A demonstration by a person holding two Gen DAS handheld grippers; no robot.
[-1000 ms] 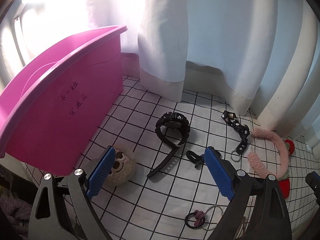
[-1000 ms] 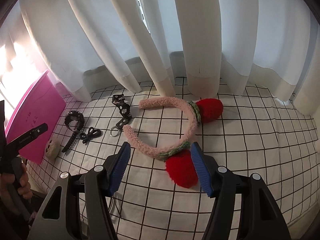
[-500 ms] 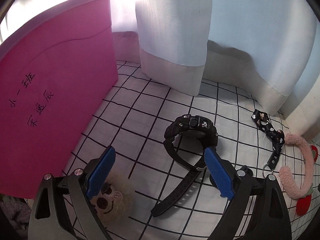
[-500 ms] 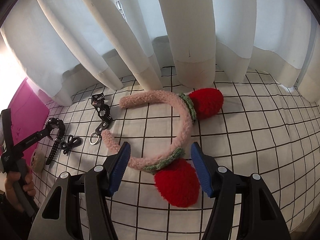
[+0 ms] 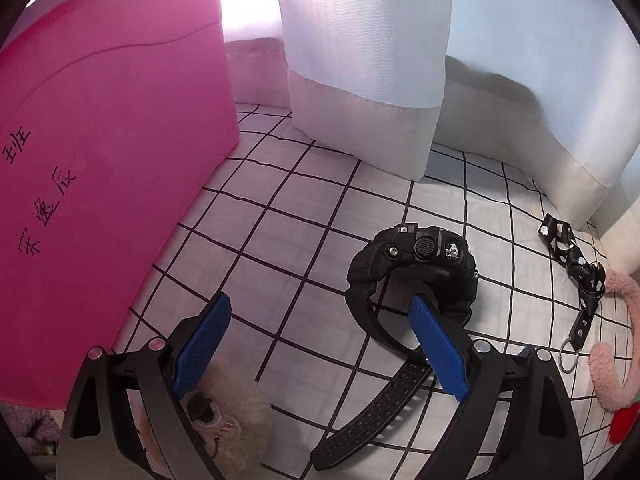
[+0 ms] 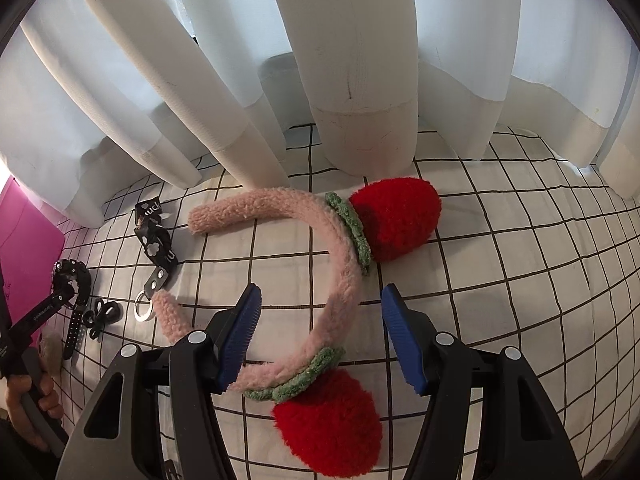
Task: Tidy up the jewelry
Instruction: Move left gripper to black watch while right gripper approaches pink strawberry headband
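- Left wrist view: the left gripper [image 5: 320,310] is hanging low over the grid-patterned sheet [image 5: 280,232] with its blue fingers [image 5: 438,354] standing wide apart and nothing between them. A black watch [image 5: 412,268] is lying just ahead of the right-hand finger, whose tip is overlapping the watch's loop; its perforated strap is trailing toward the camera. A fluffy cream toy [image 5: 224,436] is lying under the left-hand finger. A pink bin [image 5: 108,140] with handwritten characters is standing at the left, and a black strap with a key ring [image 5: 576,268] is lying at the right, touching the pink end of a headband [image 5: 618,364].
- Right wrist view: the right gripper [image 6: 320,320] is hovering with its fingers [image 6: 240,332] spread, not pressing anything; the pink plush headband [image 6: 340,280] with two red pom-poms is curving through the gap between them. A white curtain [image 6: 352,60] is hanging behind. At the far left, a hand [image 6: 24,400] is holding the other gripper near the watch [image 6: 76,280] and a small black clip [image 6: 102,314].
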